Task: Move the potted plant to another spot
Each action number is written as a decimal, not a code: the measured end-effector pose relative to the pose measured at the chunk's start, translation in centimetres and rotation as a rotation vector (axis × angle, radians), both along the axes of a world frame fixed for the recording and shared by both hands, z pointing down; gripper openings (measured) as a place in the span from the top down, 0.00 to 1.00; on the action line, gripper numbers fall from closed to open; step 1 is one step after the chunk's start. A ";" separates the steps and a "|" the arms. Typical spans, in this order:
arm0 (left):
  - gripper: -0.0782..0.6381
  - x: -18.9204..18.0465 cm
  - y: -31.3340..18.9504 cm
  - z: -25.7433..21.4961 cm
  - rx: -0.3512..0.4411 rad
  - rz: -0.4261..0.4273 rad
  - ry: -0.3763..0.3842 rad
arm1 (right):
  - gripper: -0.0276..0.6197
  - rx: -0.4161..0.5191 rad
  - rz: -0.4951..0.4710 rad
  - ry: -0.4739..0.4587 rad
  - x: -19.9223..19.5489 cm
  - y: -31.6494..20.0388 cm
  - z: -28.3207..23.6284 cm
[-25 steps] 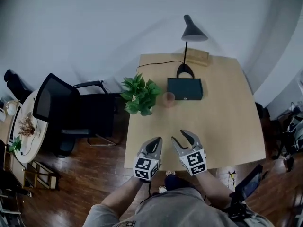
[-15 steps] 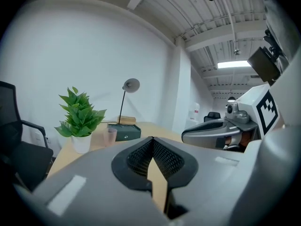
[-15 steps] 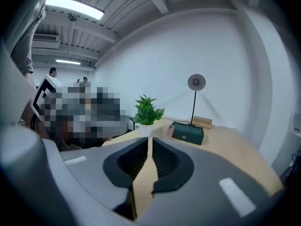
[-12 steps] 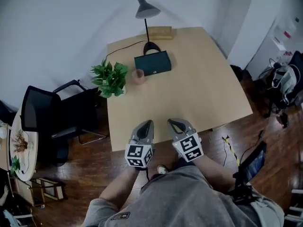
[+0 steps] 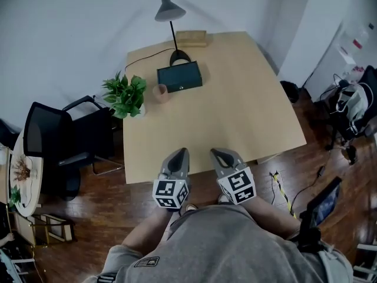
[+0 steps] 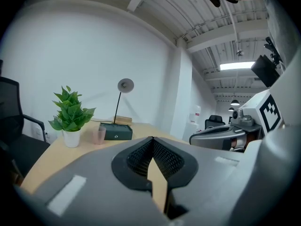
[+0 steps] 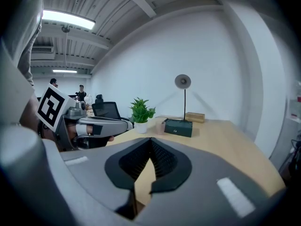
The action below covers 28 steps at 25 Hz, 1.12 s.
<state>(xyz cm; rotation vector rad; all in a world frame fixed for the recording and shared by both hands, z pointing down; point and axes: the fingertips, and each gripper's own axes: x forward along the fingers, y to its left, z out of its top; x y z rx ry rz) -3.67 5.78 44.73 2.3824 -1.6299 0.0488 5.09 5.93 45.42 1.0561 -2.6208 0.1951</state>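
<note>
The potted plant, green leaves in a small white pot, stands at the table's far left edge. It also shows in the left gripper view and the right gripper view, far ahead of the jaws. My left gripper hangs at the table's near edge, shut with nothing in it; its tips meet. Just to its right, my right gripper is also shut and empty, its tips touching. Both are far from the plant.
On the wooden table stand a dark box, a pink cup beside the plant, a desk lamp and a wooden block. A black office chair stands left of the table. Bags and cables lie at the right.
Both grippers have drawn back from over the table to its near edge. The right gripper's jaws have closed. The plant has not moved on the table.
</note>
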 end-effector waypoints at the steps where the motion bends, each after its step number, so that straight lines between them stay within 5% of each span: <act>1: 0.90 0.6 0.3 0.2 -0.010 0.002 0.002 | 0.95 0.000 0.007 -0.006 0.6 0.3 0.0; 8: 0.90 2.8 2.0 1.0 -0.039 -0.001 -0.037 | 0.95 -0.024 0.043 -0.052 2.8 1.6 0.4; 28: 0.90 0.4 3.9 1.3 -0.049 -0.034 -0.043 | 0.95 -0.043 0.038 -0.063 1.1 2.9 0.8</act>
